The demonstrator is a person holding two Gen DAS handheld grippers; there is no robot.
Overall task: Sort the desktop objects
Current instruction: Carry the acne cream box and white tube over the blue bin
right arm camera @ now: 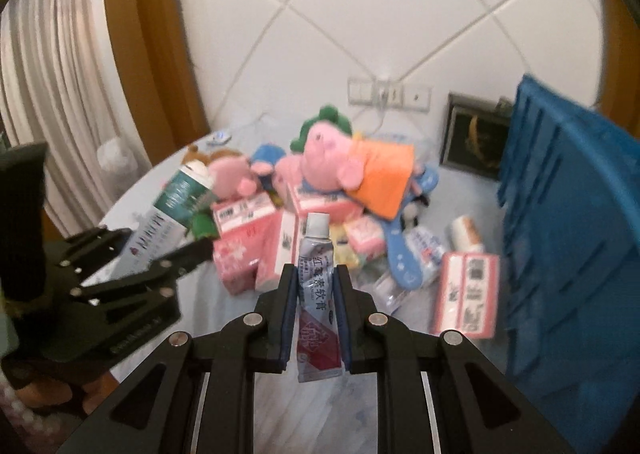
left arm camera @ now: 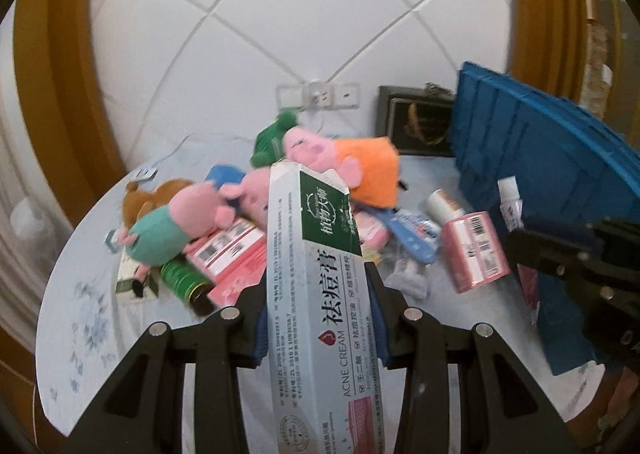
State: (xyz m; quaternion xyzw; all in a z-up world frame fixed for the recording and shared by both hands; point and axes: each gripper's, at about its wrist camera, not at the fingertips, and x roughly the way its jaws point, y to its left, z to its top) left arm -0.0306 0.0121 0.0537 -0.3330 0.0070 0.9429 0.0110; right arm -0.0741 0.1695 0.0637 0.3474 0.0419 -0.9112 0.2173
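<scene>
Left hand-held gripper (left arm camera: 316,286) clamps cream box (left arm camera: 312,294), hiding toys; right hand-held gripper (right arm camera: 314,274) clamps tube (right arm camera: 316,286).

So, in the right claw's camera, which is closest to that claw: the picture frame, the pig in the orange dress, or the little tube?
1. Ointment tube: clamped in the right claw.
2. Pig plush in the orange dress: mid-table, atop the pile.
3. Picture frame: far right, against the wall.

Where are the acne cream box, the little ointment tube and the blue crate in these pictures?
Acne cream box (left arm camera: 320,274): left wrist view, on its printed front face between the jaws.
Ointment tube (right arm camera: 318,274): right wrist view, on the tube's silver body between the jaws.
Blue crate (right arm camera: 568,222): right wrist view, on its ribbed side wall.
</scene>
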